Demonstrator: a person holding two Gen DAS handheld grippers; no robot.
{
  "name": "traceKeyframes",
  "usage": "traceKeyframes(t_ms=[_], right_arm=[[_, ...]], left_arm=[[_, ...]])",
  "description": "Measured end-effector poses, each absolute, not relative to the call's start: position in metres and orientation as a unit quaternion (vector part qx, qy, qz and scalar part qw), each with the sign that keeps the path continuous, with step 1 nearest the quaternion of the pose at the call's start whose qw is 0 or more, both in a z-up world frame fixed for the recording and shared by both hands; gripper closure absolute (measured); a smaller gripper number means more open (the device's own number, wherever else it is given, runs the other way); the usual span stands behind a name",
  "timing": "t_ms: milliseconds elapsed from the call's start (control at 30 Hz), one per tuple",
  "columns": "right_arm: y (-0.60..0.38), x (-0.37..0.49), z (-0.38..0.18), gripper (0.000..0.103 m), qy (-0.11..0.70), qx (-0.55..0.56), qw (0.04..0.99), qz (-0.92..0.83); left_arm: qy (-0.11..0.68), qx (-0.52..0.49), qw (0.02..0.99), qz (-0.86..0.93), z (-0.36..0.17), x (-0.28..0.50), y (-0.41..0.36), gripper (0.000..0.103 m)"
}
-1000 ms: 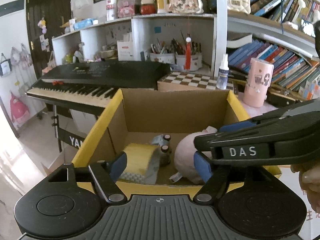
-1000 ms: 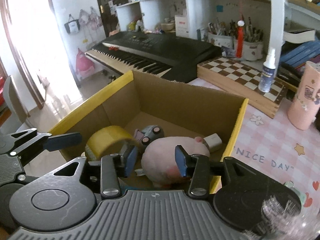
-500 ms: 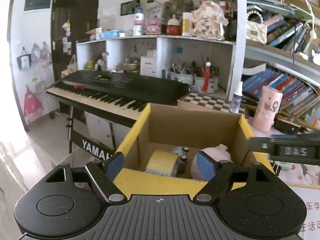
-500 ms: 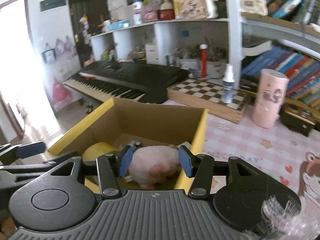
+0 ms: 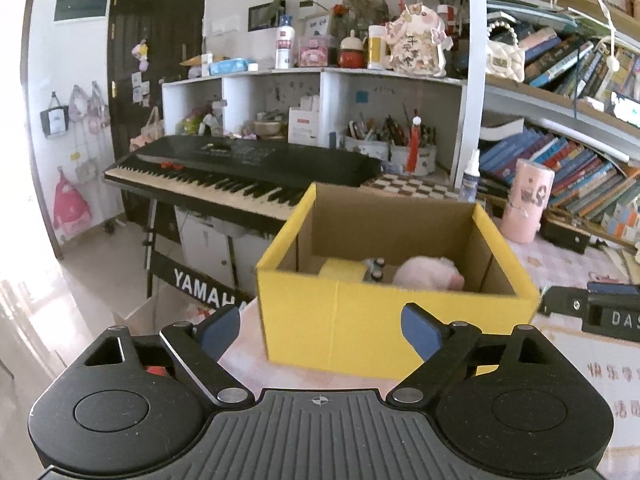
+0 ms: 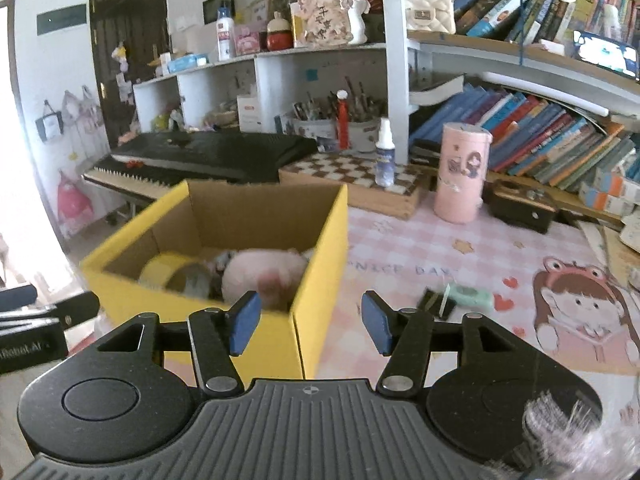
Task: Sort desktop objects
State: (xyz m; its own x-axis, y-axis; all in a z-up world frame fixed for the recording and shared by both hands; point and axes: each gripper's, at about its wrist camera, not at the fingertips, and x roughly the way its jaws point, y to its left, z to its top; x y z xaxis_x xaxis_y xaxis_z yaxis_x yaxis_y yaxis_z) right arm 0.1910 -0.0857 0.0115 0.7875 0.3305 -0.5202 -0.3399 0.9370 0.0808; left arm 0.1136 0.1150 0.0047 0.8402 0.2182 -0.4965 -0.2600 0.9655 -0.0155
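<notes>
Both grippers have drawn back from the yellow box (image 5: 394, 322) near the desk's left edge. Left gripper (image 5: 320, 332) and right gripper (image 6: 306, 322): jaws opening, nothing between them. Pink plush (image 6: 262, 274) and yellow tape roll (image 6: 170, 270) lie inside the box beyond the claws, the roll's axis level.

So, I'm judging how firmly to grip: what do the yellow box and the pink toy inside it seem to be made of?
Yellow box: looks like cardboard, with brown matte inner walls and a yellow outer face. Pink toy: probably soft plush, rounded and fuzzy-looking.

Both wrist views near, share yellow box (image 5: 372, 320).
</notes>
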Motion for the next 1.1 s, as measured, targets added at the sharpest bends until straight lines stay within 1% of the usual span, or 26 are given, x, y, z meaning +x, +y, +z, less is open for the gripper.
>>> traceKeyframes(t_ms=[100, 367, 467, 1100], right_arm=[[-0.088, 0.172, 0.005, 0.047, 0.282, -0.009, 0.944, 0.172], [-0.085, 0.119, -0.009, 0.045, 0.298, -0.016, 0.939, 0.172], [-0.083, 0.105, -0.012, 0.042, 0.301, -0.018, 0.937, 0.174], [-0.074, 0.052, -0.025, 0.036, 0.328, -0.010, 0.925, 0.190]], left_arm=[[0.257, -0.039, 0.957, 0.124, 0.002, 0.099, 0.115, 0.010], [0.270, -0.040, 0.955, 0.119, -0.003, 0.066, 0.116, 0.010], [0.275, -0.039, 0.953, 0.118, -0.005, 0.055, 0.114, 0.009], [0.306, -0.008, 0.949, 0.076, -0.017, 0.015, 0.100, 0.009]])
